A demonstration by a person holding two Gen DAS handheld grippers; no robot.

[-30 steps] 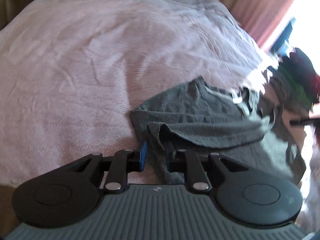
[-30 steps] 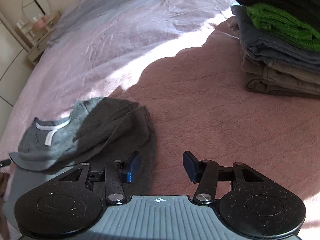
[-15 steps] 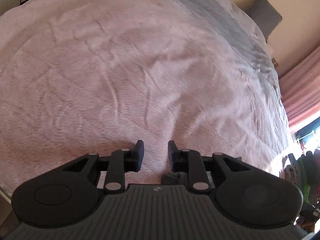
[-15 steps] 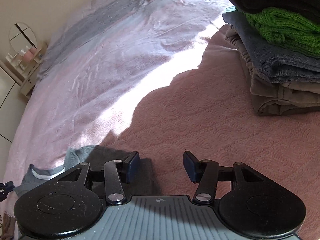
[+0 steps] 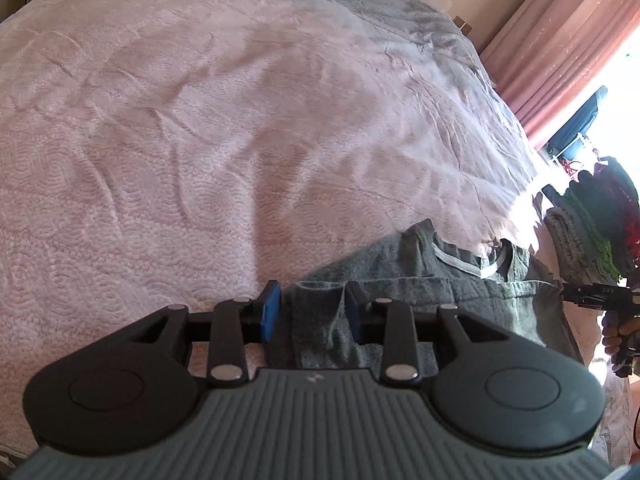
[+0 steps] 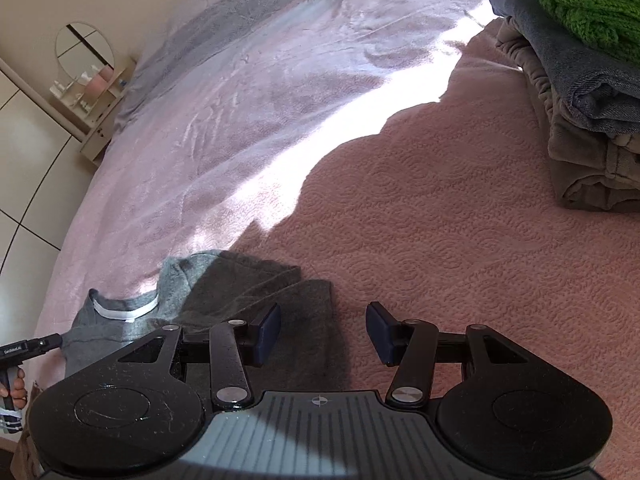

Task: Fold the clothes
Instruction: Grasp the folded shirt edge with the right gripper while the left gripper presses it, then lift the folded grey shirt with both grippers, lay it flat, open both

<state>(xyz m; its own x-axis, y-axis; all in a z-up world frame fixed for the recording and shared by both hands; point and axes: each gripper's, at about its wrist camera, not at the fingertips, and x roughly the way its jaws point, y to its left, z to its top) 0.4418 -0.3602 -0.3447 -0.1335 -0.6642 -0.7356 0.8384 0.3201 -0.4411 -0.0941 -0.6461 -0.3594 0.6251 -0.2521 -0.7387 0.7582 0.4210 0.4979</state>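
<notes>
Progress is being judged first from the left wrist view. A grey T-shirt (image 5: 420, 280) is being shown lying on the pink bedspread (image 5: 200, 140), partly folded, with its white-trimmed neckline turned toward the window side. The left gripper (image 5: 312, 312) is being held over the shirt's near edge, its blue pads parted by a moderate gap; a ridge of grey cloth is being seen between them, but no pinch is being made on it, as far as can be told. A stack of clothes (image 5: 588, 216) is being glimpsed at the far right.

From the right wrist view, the same grey T-shirt (image 6: 240, 292) is being seen at lower left, half in shadow. The right gripper (image 6: 323, 332) is being held wide open and empty above the shirt's edge and the bedspread. A pile of already folded garments (image 6: 580, 100) is being shown at upper right, so much of the work is being judged complete, with this shirt's last folds and its stacking remaining.
</notes>
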